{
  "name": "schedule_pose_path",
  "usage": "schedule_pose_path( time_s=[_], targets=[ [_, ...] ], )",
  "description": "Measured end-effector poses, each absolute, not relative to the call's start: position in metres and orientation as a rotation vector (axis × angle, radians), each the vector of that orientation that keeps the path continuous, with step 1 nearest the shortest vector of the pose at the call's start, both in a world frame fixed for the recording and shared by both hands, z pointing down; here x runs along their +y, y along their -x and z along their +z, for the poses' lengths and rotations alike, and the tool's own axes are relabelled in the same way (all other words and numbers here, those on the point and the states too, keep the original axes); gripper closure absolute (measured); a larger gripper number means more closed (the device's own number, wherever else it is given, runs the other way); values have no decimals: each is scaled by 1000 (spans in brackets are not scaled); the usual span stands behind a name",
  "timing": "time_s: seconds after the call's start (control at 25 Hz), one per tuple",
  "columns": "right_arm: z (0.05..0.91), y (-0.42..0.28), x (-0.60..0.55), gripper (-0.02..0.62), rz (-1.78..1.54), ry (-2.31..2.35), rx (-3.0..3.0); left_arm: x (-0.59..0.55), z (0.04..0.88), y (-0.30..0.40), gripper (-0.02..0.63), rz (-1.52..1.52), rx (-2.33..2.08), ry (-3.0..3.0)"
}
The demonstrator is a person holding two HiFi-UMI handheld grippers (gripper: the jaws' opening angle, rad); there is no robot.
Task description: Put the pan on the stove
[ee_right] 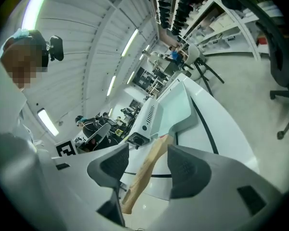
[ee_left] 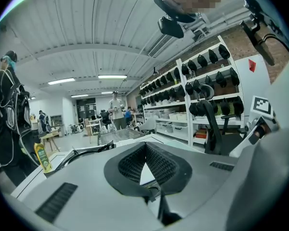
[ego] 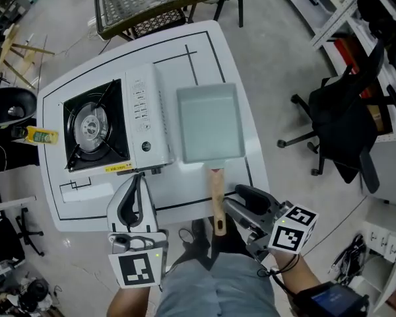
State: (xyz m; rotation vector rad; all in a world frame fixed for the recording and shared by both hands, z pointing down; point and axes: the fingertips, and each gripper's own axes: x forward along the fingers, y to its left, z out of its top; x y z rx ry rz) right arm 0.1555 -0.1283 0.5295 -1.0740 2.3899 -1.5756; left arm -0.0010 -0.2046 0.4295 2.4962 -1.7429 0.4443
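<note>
Right of centre on the white worktop (ego: 66, 197), the pan (ego: 210, 124) lies flat just beside the stove (ego: 145, 121). Its rectangular body is clear of the burner (ego: 92, 127), which sits toward the left of the frame. Its wooden handle (ego: 216, 200) points down the head view and reaches out past the worktop's near edge.

I have the right tongs (ego: 241, 202) at the lower right, spread wide to either side of that handle. In the right gripper view I see the handle running up between the two dark pads (ee_right: 188, 170), which stand well apart and do not press on it, so nothing is gripped. Beyond them that view gives me the pan's pale body and the stove's control side.

I have the left tongs (ego: 137, 182) at the lower left, just below the stove's front edge. They are closed and empty, and the left gripper view shows their ribbed pads (ee_left: 159, 162) meeting at the tip.

At the far left a yellow bottle (ego: 39, 135) stands just beyond the worktop's edge. A black office chair (ego: 340, 121) is on the floor at the right.
</note>
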Motion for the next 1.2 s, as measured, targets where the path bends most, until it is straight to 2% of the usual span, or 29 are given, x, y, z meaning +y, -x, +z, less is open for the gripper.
schedule_pose_path(
  time_s=[1.2],
  targets=[
    [579, -110, -162, 364, -1963, 878, 2274, -246, 460, 23, 589, 487, -1758, -2431]
  ],
)
